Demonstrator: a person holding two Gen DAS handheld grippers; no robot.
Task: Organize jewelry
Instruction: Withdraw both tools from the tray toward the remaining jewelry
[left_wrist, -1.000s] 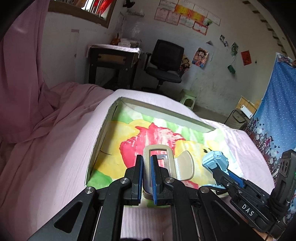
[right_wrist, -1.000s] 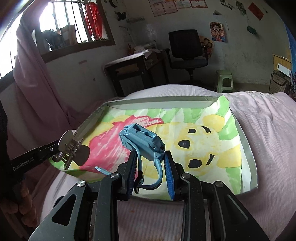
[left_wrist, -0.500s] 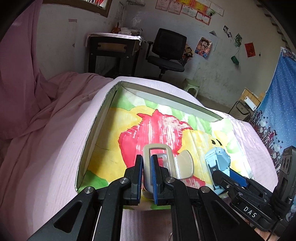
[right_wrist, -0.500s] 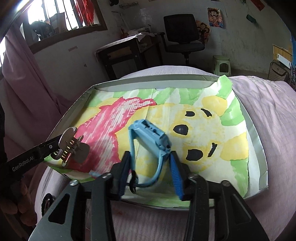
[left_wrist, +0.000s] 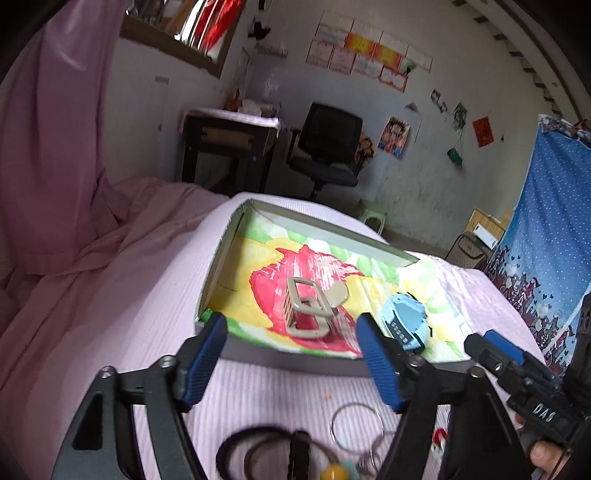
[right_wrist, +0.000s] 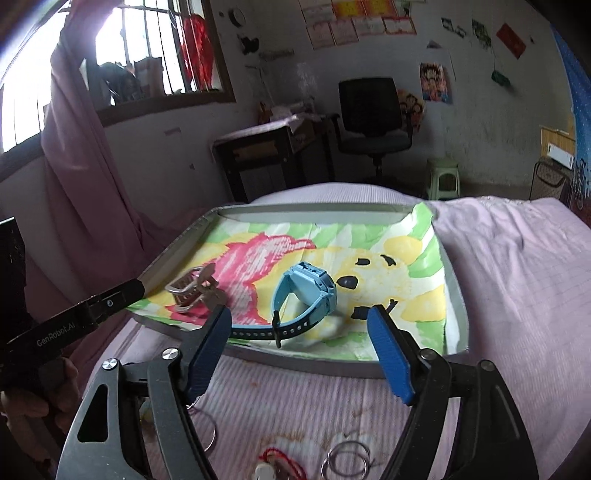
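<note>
A shallow grey tray (left_wrist: 317, 224) lined with a painted sheet of red, yellow and green is set on a pink ribbed bedspread (left_wrist: 140, 317). A beige hair claw clip (left_wrist: 308, 312) is seen lying on the red patch of the lining, near the tray's front edge, and a light-blue smartwatch (right_wrist: 308, 286) is seen resting on the yellow area to its right, with its dark strap trailing toward the front rim. The left gripper (left_wrist: 290, 360) is held just in front of the tray, its blue-padded jaws spread wide after just having been opening; nothing is pinched between them, and the clip is left apart beyond the pads. The right gripper (right_wrist: 301, 349) is likewise spread, its jaws also just having been opening, and the watch is left free on the lining ahead of them. On the bedspread nearer the cameras, thin metal bangles (right_wrist: 345, 459), black hair ties (left_wrist: 255, 448) and a red cord piece (right_wrist: 280, 461) are seen blurred.
</note>
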